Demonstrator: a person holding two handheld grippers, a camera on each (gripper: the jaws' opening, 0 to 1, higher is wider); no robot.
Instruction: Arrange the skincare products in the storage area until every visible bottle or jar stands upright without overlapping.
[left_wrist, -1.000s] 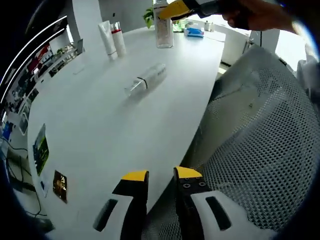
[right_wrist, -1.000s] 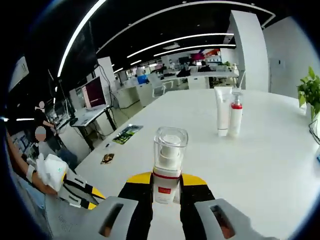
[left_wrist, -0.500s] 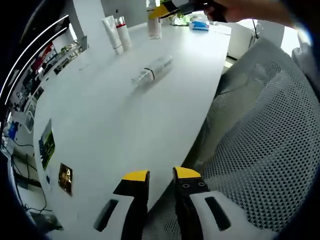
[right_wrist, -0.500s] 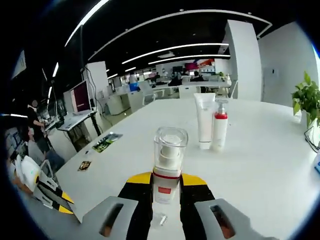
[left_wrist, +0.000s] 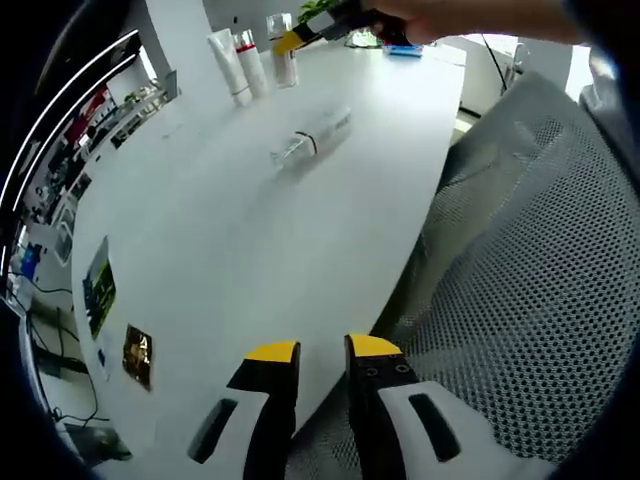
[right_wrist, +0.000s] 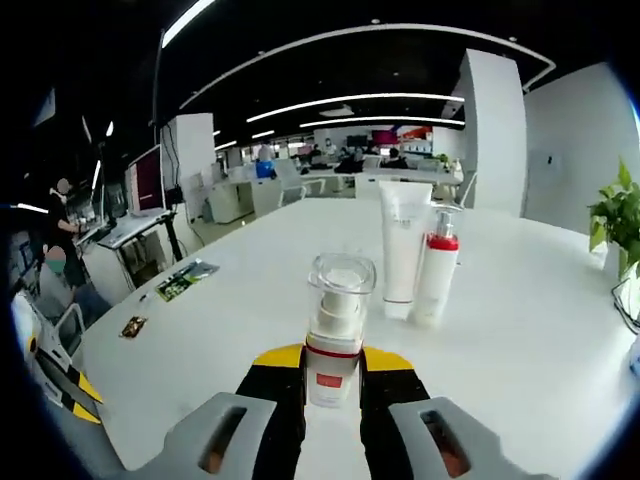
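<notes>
My right gripper (right_wrist: 333, 360) is shut on a small bottle (right_wrist: 333, 330) with a clear cap and a red label, held upright over the white table (right_wrist: 230, 340). Just beyond it stand a white tube (right_wrist: 403, 245) and a red-collared pump bottle (right_wrist: 437, 275), side by side and upright. In the left gripper view the held bottle (left_wrist: 283, 45) is right beside the tube (left_wrist: 225, 62) and pump bottle (left_wrist: 249, 62). A clear bottle (left_wrist: 313, 135) lies on its side mid-table. My left gripper (left_wrist: 322, 352) hangs at the table's near edge, jaws slightly apart, holding nothing.
A grey mesh chair (left_wrist: 520, 250) stands against the table's near edge. Two printed cards (left_wrist: 101, 287) (left_wrist: 138, 355) lie at the table's left end. A potted plant (right_wrist: 620, 215) and a white pillar (right_wrist: 495, 130) are beyond the table.
The right gripper has carried the held bottle across the table, close up to the tube and pump bottle. The left gripper stays at the table edge.
</notes>
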